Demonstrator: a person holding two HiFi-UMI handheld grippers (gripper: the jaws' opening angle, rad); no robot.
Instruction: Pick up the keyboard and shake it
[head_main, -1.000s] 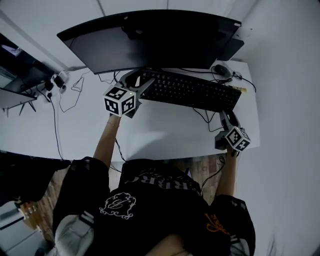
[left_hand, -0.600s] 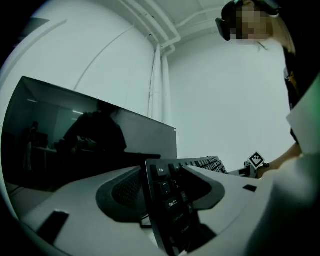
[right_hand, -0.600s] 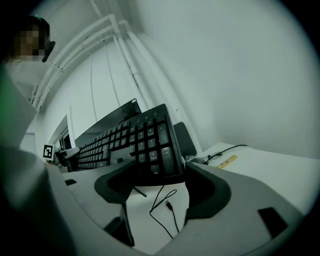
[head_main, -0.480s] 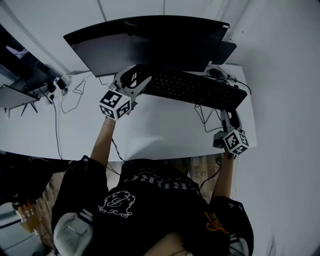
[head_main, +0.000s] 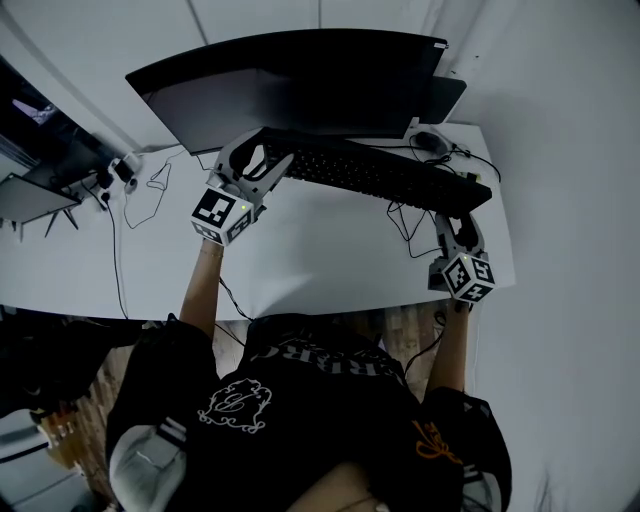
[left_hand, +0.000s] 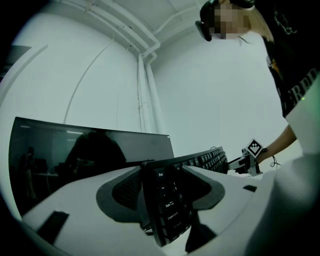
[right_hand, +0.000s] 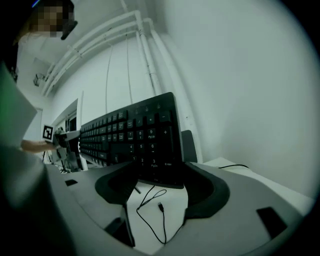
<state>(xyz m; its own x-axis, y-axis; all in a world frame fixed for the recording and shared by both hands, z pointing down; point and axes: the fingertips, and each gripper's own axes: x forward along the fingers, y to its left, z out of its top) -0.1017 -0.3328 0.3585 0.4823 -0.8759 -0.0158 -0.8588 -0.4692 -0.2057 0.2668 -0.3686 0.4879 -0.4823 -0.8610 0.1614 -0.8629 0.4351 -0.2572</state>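
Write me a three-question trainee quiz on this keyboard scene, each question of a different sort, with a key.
1. True or false: the left hand-held gripper clamps the Esc end of the black rectangular plastic keyboard.
2. The right hand-held gripper clamps: A a mug; B the keyboard's number-pad end; C nothing.
3. Fill in: the keyboard is held clear of the white ___.
Key: 1 true; 2 B; 3 desk.

The person wears a black short-sleeved T-shirt (head_main: 330, 430) with white lettering, a white emblem and an orange print. The grey plastic left gripper (head_main: 268, 160) and grey plastic right gripper (head_main: 458, 225) each carry a white cube (head_main: 222, 213) of black square markers.
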